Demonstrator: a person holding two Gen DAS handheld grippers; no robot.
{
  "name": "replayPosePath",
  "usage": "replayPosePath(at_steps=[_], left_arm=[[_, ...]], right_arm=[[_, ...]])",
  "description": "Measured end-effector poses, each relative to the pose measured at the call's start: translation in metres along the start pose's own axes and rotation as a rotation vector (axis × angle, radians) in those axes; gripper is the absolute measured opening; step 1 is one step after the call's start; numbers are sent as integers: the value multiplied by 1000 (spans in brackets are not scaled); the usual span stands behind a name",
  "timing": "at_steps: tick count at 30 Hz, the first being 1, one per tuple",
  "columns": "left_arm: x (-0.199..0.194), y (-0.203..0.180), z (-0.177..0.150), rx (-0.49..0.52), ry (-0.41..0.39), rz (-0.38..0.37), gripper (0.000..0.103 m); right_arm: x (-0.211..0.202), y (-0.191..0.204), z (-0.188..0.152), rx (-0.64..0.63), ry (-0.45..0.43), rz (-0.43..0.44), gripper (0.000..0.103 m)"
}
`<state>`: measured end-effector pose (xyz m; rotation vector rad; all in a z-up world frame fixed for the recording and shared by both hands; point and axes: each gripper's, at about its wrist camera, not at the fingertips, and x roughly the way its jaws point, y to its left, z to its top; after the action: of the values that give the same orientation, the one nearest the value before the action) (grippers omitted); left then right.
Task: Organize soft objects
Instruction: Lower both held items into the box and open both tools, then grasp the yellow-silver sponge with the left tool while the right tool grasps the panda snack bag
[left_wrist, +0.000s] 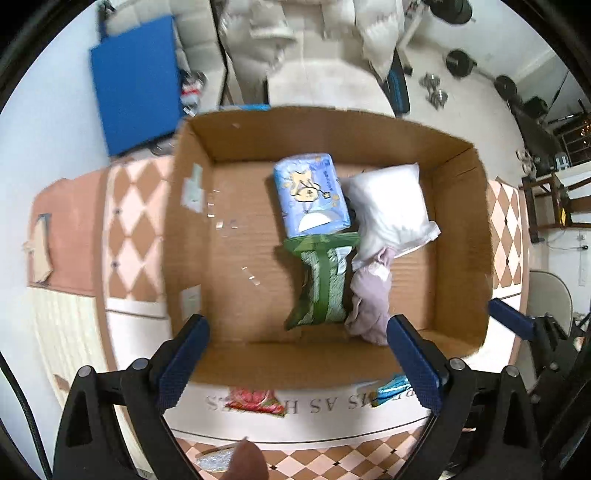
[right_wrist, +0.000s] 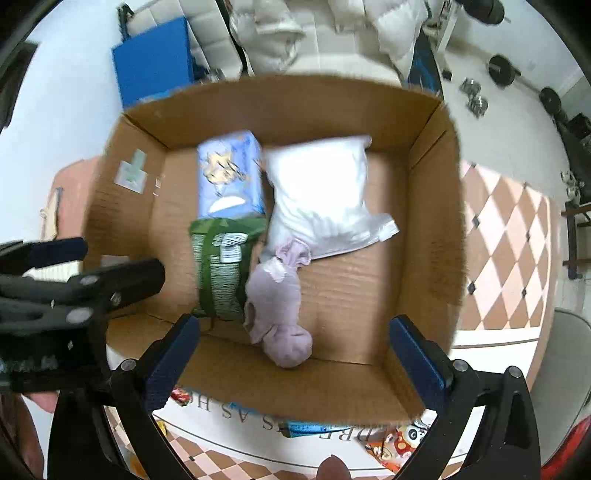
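An open cardboard box (left_wrist: 461, 206) (right_wrist: 428, 206) holds a blue tissue pack (left_wrist: 312, 194) (right_wrist: 231, 175), a green pack (left_wrist: 321, 284) (right_wrist: 221, 266), a white pillow-like bag (left_wrist: 388, 206) (right_wrist: 321, 188) and a bundled lilac cloth (left_wrist: 369, 299) (right_wrist: 277, 306). My left gripper (left_wrist: 297, 358) hovers open and empty over the box's near wall. My right gripper (right_wrist: 293, 354) is open and empty above the lilac cloth's near end. The left gripper also shows at the left edge of the right wrist view (right_wrist: 74, 273).
The box sits on a round table with a checkered cloth (left_wrist: 125, 236) (right_wrist: 506, 258). Colourful packets (left_wrist: 255, 402) (right_wrist: 399, 439) lie on the table below the box's near wall. A blue panel (left_wrist: 136, 85) and white bedding (left_wrist: 295, 37) lie behind.
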<state>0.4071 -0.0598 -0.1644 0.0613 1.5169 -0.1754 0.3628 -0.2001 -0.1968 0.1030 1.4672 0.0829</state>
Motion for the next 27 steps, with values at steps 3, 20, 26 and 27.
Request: replayPosePath(at_steps=[3,20,26,27], left_arm=[[-13,19,-36,-42,-51,31,98],[146,223,-304,-968,400,-370,97],[182,233,-314,-1133,438,-403,88],[186,233,-314,-1149,444,-395,83]], right_arm=[[-28,1,-24,4,-53,-6,103],[1,-98,-213,418,67,-56,103],[19,-94,-225,458,42,-84,103],[20,-94,-223,462,32,-87,103]])
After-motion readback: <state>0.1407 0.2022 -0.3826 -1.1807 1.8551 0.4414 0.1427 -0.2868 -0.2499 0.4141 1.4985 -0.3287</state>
